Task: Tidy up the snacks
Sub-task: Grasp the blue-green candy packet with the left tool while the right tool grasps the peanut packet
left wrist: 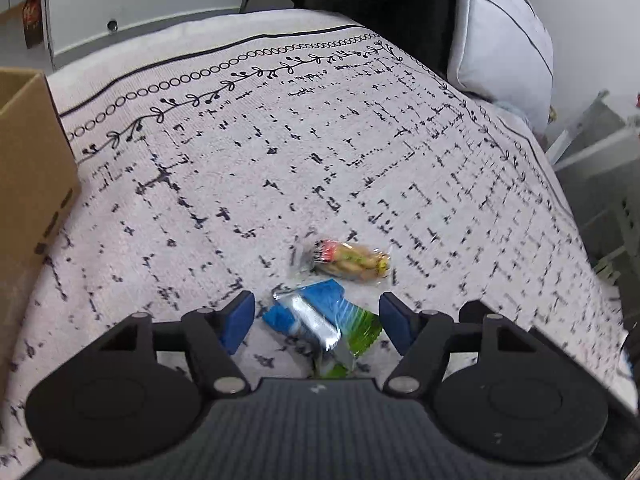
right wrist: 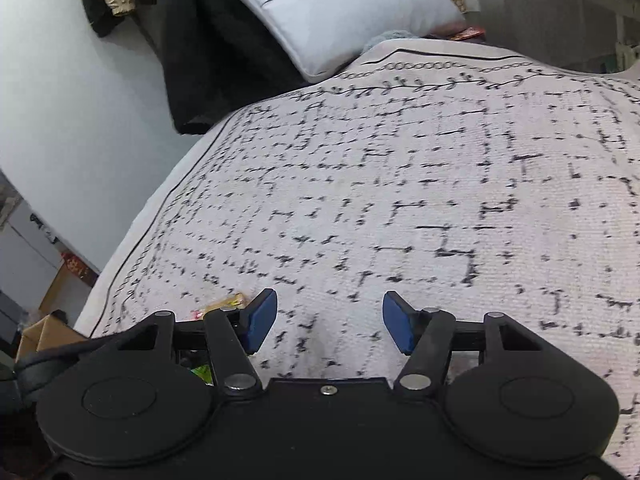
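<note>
the left gripper [left wrist: 316, 316] is seen with its jaws apart, blue pads [left wrist: 239, 320] on either side of a blue, silver and green snack packet [left wrist: 320, 318]; no pad is seen pressing on it. the packet is laid flat on the patterned bedspread [left wrist: 280, 152], partly hidden behind the gripper body at its near end. just beyond it, touching or nearly so, a clear packet of biscuits [left wrist: 352, 262] with a red end is noted. a cardboard box [left wrist: 28, 168] is placed at the left edge of the bed, well apart from both packets. a grey pillow [left wrist: 504, 40] is propped at the far right.

the right gripper [right wrist: 329, 318] is held with its jaws apart and nothing between them, only bedspread [right wrist: 400, 184]. a yellow wrapper [right wrist: 228, 303] is glimpsed just left of its left pad, blurred. the pillow [right wrist: 340, 8] is seen at the head of the bed.
</note>
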{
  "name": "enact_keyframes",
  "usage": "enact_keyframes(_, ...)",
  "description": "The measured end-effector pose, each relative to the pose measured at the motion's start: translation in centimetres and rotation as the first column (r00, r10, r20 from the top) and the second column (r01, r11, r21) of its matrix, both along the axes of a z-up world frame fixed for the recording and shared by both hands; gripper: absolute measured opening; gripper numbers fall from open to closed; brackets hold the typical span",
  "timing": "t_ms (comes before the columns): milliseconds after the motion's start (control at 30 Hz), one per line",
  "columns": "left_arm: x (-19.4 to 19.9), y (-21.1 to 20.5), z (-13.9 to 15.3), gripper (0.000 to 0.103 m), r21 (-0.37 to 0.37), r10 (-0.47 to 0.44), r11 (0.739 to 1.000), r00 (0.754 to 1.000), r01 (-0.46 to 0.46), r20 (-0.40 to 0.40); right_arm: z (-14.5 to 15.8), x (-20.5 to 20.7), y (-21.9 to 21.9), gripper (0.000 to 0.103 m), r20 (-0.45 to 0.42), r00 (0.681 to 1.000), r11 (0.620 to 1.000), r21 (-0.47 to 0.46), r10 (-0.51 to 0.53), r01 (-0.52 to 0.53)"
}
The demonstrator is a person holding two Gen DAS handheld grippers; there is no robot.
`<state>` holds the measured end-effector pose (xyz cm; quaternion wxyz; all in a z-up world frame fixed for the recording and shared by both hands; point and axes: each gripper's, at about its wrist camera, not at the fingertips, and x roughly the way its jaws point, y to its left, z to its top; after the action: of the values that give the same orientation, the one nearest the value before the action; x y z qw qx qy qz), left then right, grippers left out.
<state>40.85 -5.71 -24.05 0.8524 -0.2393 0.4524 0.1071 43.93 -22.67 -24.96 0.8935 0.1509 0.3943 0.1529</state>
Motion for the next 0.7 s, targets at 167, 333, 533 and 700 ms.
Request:
enact_keyframes(167,-0.8,0.9,0.0,0.058,0.046,-0.004,0.999,0.999,0.006,-0.040,0.5,-0.1,1.8,0.059,0.033,0.998,0.998,0.001,0.058,-0.058)
enact_keyframes(333,-2.1,1.9,0.6,0.042,0.066,-0.021,0.998,0.999,0.024,-0.048,0.5,0.9,3.3,0.059,0.058,0.995,0.997,0.011,0.076,-0.077)
enact_keyframes(533,-4.0,4.9,2.4,0.038,0.111,0.005,0.994,1.000,-0.002,-0.026,1.1,0.5,5.6,0.082,0.092,0.984,0.988,-0.048,0.149,-0.145)
enact_keyframes(700,-4.7,6.8,4.0,0.038,0.126,0.021,0.992,1.000,-0.020,-0.008,0.9,0.1,6.9,0.093,0.102,0.980,0.981,-0.119,0.168,-0.156)
